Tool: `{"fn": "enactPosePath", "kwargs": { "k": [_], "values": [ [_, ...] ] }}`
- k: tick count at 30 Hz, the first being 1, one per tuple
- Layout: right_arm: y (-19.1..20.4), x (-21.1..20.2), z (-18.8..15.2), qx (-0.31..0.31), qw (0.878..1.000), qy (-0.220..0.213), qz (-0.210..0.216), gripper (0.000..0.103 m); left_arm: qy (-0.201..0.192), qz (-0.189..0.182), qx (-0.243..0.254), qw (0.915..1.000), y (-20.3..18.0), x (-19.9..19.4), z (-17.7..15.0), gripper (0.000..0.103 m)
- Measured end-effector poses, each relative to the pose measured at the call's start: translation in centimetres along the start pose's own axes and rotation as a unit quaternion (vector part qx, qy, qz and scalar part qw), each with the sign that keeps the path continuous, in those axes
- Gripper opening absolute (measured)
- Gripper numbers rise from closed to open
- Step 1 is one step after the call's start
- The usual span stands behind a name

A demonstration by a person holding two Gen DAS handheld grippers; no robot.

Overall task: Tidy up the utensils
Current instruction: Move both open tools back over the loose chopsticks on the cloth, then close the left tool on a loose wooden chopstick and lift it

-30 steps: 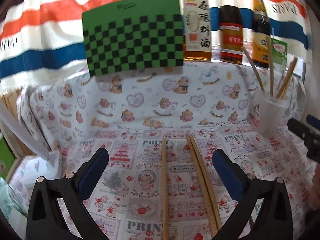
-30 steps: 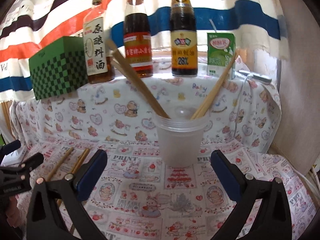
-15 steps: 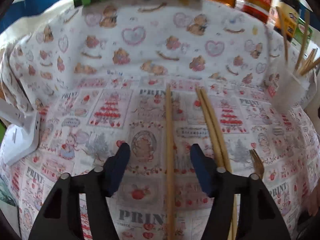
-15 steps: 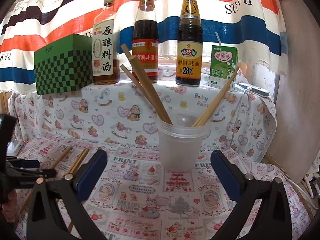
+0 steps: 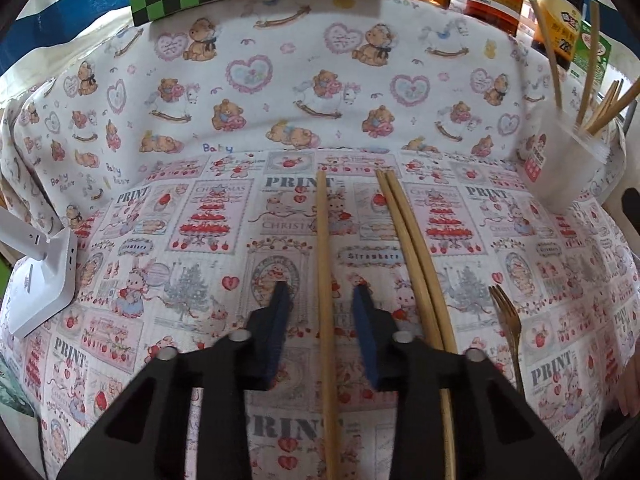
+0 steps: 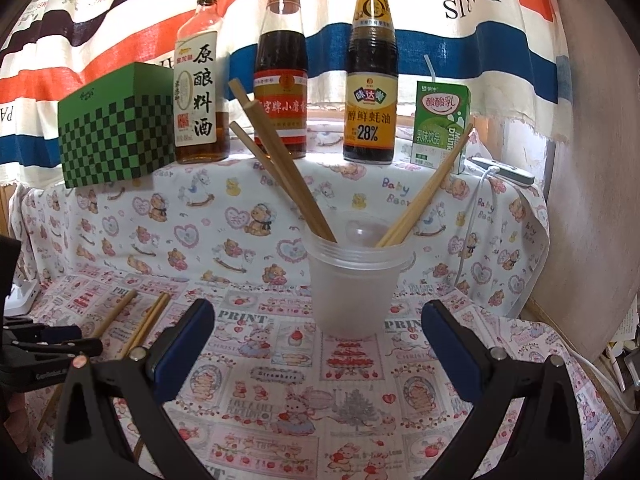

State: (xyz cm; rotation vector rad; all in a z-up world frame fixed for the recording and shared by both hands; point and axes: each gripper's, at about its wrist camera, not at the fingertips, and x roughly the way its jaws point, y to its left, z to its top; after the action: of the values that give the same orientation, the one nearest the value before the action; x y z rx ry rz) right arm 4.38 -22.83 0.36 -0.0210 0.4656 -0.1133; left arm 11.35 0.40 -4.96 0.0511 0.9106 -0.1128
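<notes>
A: Status?
B: Partly done. Several chopsticks already standing in plastic cup (image 6: 352, 280), dead ahead of right gripper (image 6: 320, 344), jaws wide apart, nothing between.
A: Outstanding?
B: Single chopstick (image 5: 325, 280) flat on cloth (image 5: 160, 240), between closing jaws of left gripper (image 5: 320, 308), pads not yet touching. Chopstick pair (image 5: 412, 256) just right of it; fork (image 5: 508, 320) further right.
A: Condition?
B: Plain pale wood, straight, slim. No visible damage.
</notes>
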Motion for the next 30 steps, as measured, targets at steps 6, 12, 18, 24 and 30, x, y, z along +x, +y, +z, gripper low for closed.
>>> {"fn": "enactPosePath", "kwargs": {
  "k": [6,12,18,24,30],
  "values": [
    [0.6,-0.7,0.0,-0.014,1.0,-0.017,0.0,0.103,-0.007,-0.001,-0.001,1.0,0.0,-0.5,-0.2,0.006],
    [1.1,-1.4,0.0,-0.028,0.999,-0.033,-0.003,0.103,-0.145,0.023,0.036,0.9886,-0.9,-5.6,-0.6,0.006],
    [1.0,-1.1,0.1,-0.025,0.999,-0.024,0.0,0.103,-0.189,-0.016,0.01,0.9818,-0.3,-8.1,-0.3,0.006],
    [0.8,-0.7,0.1,-0.021,1.0,-0.017,-0.001,0.103,-0.108,-0.079,-0.034,0.9904,1.2,-5.9,0.3,0.006],
    [0.8,-0.7,0.1,-0.024,1.0,-0.016,0.0,0.103,-0.125,-0.062,-0.065,0.9881,2.0,-6.7,0.0,0.006]
  ]
}}
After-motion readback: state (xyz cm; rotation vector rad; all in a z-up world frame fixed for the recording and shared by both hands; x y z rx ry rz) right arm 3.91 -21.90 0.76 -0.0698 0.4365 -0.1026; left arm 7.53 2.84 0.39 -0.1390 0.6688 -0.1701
